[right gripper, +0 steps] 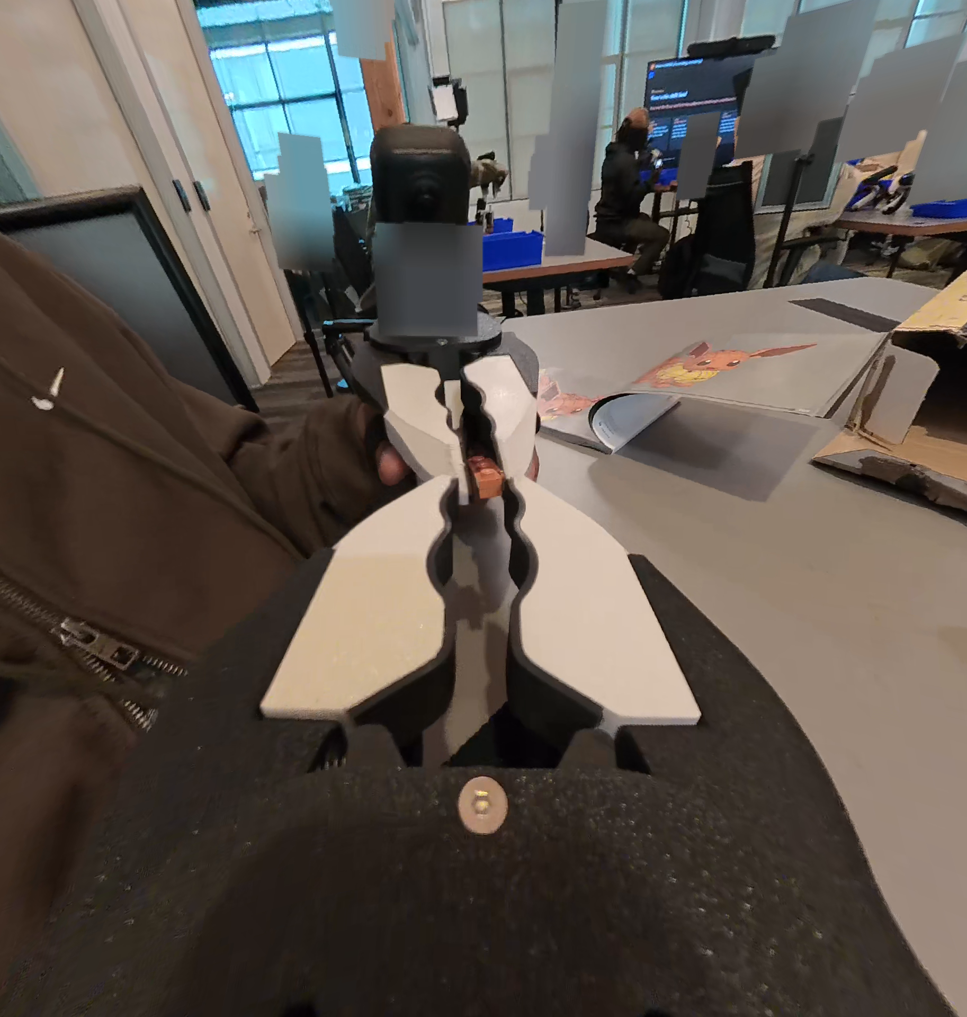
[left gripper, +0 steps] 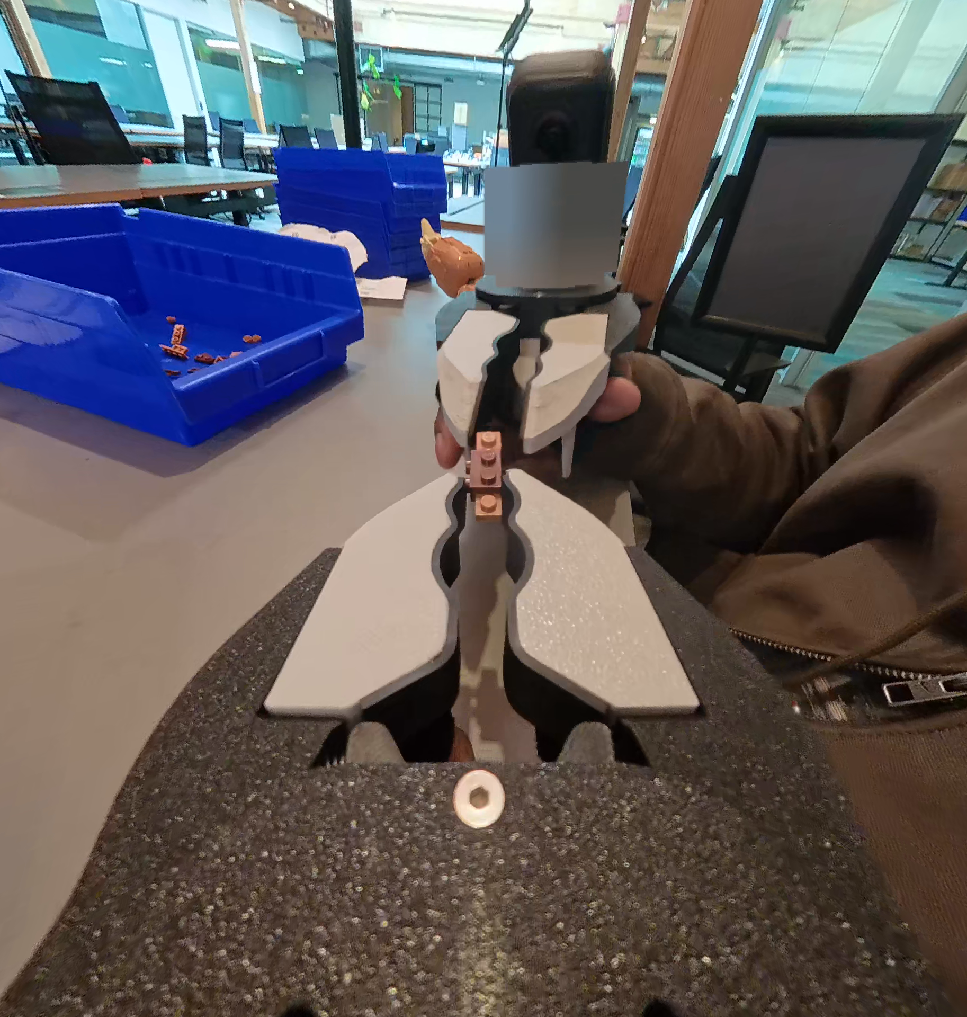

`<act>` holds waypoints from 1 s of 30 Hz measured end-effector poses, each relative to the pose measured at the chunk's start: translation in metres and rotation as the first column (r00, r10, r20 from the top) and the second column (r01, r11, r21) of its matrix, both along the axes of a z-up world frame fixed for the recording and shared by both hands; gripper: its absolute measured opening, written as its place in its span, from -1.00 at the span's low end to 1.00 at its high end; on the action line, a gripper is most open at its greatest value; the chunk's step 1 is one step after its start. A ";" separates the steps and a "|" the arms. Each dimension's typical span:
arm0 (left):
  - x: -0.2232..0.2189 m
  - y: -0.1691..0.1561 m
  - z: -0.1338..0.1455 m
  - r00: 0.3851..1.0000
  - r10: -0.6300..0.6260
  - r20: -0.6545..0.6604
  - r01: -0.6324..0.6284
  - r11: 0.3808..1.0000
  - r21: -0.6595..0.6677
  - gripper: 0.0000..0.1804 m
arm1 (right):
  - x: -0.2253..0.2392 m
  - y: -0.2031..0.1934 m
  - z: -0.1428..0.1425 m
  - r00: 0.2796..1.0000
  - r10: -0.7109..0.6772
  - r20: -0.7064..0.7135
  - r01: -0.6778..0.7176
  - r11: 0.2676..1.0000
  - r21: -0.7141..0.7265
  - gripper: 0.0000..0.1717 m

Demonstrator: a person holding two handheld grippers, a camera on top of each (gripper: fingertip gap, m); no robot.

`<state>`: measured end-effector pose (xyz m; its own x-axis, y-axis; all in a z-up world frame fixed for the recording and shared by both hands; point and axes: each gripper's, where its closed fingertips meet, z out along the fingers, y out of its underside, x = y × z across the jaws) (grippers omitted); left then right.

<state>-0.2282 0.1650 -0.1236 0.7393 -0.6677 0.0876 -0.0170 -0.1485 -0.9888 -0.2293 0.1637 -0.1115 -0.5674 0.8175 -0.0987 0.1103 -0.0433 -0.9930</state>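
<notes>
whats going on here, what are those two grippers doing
A person in a brown jacket holds two grippers tip to tip above a grey table. Between them sits a small stack of brown toy bricks: the left gripper pinches its near end, the right gripper meets the same bricks from the opposite side. A blue bin holding loose brown bricks sits beside them, with a booklet and a cardboard box farther along.

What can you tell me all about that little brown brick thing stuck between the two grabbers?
The little brick piece is several small studded bricks snapped into a short strip, light tan at both ends and darker brown in the middle, made of shiny plastic. It is held up in the air above the grey table. The left gripper pinches its near end, and the right gripper meets it from the far end.
</notes>
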 end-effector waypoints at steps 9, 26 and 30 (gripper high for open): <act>0.007 -0.004 -0.015 0.991 -0.035 -0.132 0.030 0.999 -0.036 -0.87 | 0.009 -0.002 -0.019 0.998 0.027 0.062 -0.037 0.985 0.168 -0.83; 0.011 -0.006 -0.020 0.977 -0.040 -0.212 0.036 0.999 -0.023 -0.87 | 0.009 -0.007 -0.021 0.990 0.074 0.117 -0.086 0.991 0.101 -0.91; 0.007 -0.003 -0.017 0.968 0.004 -0.250 0.002 1.000 0.026 -0.87 | 0.005 -0.004 -0.017 0.988 0.084 0.133 -0.081 0.996 -0.022 -0.91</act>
<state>-0.2213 0.1621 -0.1409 0.7362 -0.6666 -0.1171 -0.2637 -0.1232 -0.9567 -0.2243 0.1596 -0.1284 -0.6137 0.7661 -0.1910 0.2457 -0.0446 -0.9683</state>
